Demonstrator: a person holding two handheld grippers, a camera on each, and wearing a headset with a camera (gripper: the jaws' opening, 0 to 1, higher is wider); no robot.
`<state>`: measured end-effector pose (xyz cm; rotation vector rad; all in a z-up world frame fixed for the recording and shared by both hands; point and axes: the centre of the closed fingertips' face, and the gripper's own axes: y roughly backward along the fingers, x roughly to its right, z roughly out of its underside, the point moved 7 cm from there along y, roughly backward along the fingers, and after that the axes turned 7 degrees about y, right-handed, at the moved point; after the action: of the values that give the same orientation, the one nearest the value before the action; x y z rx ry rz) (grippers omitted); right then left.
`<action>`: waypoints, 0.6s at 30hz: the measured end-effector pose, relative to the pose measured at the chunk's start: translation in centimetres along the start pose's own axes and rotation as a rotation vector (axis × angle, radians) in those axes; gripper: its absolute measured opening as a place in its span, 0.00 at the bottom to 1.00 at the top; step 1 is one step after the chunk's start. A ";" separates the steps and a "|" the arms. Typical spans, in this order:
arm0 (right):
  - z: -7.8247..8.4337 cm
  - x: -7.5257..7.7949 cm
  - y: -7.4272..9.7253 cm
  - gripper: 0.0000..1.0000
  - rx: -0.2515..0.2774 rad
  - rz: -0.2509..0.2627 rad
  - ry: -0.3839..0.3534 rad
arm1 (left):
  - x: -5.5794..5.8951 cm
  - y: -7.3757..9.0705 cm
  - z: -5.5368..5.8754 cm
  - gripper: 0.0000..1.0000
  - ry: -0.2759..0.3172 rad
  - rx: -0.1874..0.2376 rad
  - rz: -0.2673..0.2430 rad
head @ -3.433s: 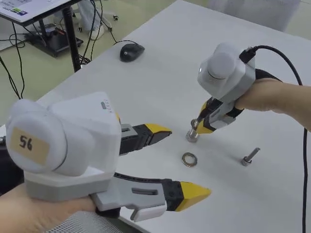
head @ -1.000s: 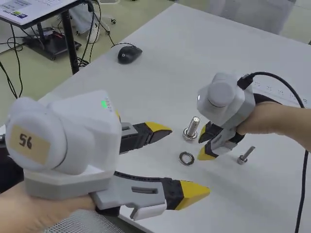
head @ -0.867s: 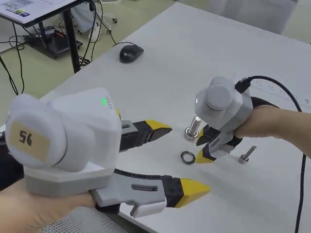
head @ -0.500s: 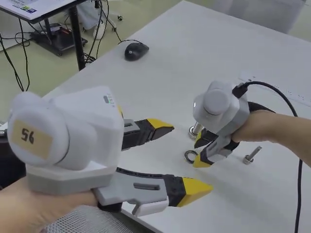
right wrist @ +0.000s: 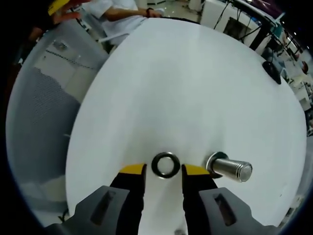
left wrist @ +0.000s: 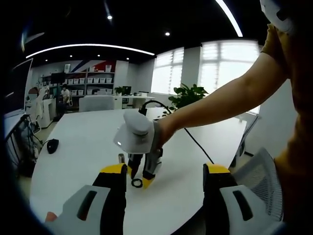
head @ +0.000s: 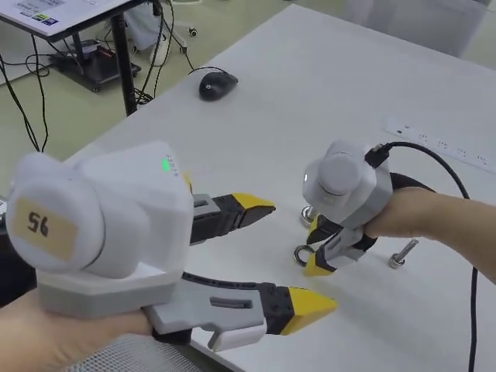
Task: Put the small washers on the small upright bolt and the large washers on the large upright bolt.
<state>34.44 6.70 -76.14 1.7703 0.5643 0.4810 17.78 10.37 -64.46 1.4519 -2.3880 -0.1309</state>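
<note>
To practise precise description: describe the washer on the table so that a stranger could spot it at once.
On the white table, find the right gripper, pointing down. Between the yellow tips of its open jaws lies the washer, flat on the tabletop. It is a plain metal ring with a hole, unlike the upright bolt beside it.

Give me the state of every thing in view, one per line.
Left gripper: open, holding nothing.
Right gripper: open, jaws astride the washer.
Washer: flat on the table, ungripped.
Large bolt: upright, beside the right gripper.
Small bolt: loose on the table, apparently lying over.
</note>
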 end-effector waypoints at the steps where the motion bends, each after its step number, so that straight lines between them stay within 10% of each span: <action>1: 0.0 0.0 0.0 0.30 0.000 0.000 -0.001 | 0.0 0.0 0.0 0.63 0.000 0.000 0.001; 18: 0.0 0.1 0.1 0.22 -0.009 0.006 -0.003 | 0.2 0.2 -0.1 0.62 -0.006 -0.005 0.001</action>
<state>34.49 6.75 -76.08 1.7639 0.5538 0.4845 17.54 10.28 -64.22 1.4502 -2.3916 -0.1418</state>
